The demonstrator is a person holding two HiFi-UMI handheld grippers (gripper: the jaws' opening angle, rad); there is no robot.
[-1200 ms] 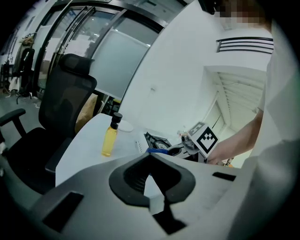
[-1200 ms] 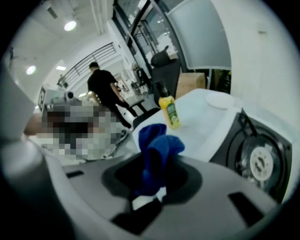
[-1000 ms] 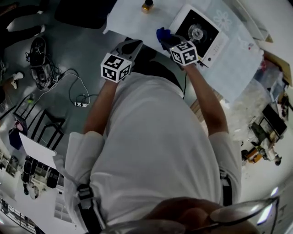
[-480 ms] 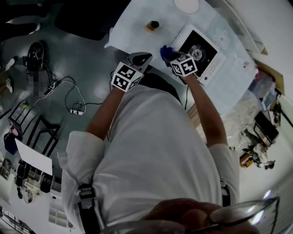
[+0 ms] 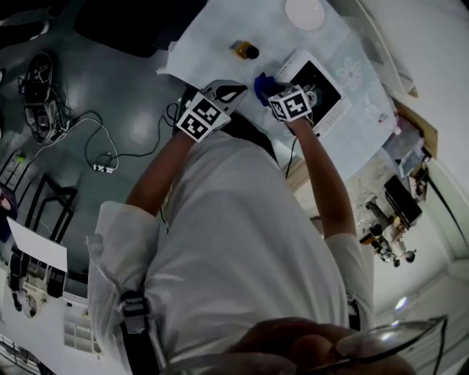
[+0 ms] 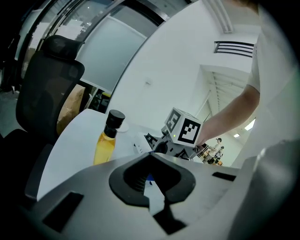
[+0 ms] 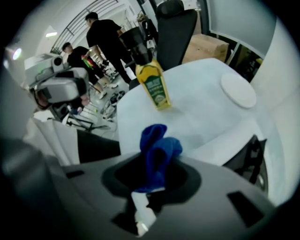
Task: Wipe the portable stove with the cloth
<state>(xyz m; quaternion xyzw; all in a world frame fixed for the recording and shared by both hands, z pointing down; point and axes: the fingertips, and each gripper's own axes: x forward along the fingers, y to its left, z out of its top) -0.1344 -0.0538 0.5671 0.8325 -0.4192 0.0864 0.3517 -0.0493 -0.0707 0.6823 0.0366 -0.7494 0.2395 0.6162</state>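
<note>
The portable stove (image 5: 316, 73), white with a black top and a round burner, lies on the white-covered table (image 5: 220, 33). My right gripper (image 5: 267, 82) is shut on a bunched blue cloth (image 5: 260, 82) at the stove's near-left corner. The right gripper view shows the cloth (image 7: 157, 152) sticking up out of the jaws above the table. My left gripper (image 5: 231, 91) hovers at the table's edge just left of the right one, jaws together and holding nothing. From the left gripper view, the right gripper's marker cube (image 6: 185, 129) shows straight ahead.
A yellow oil bottle (image 5: 245, 50) with a black cap stands on the table left of the stove, also visible as the oil bottle (image 7: 153, 84). A white plate (image 5: 304, 11) lies farther back. A black office chair (image 7: 176, 28) stands behind the table, and two people (image 7: 105, 33) stand beyond. Cables (image 5: 102, 157) trail on the floor.
The head camera has swung, sliding the table and stove up and left in view. Both grippers stay close together at the stove's near-left corner, the blue cloth still held.
</note>
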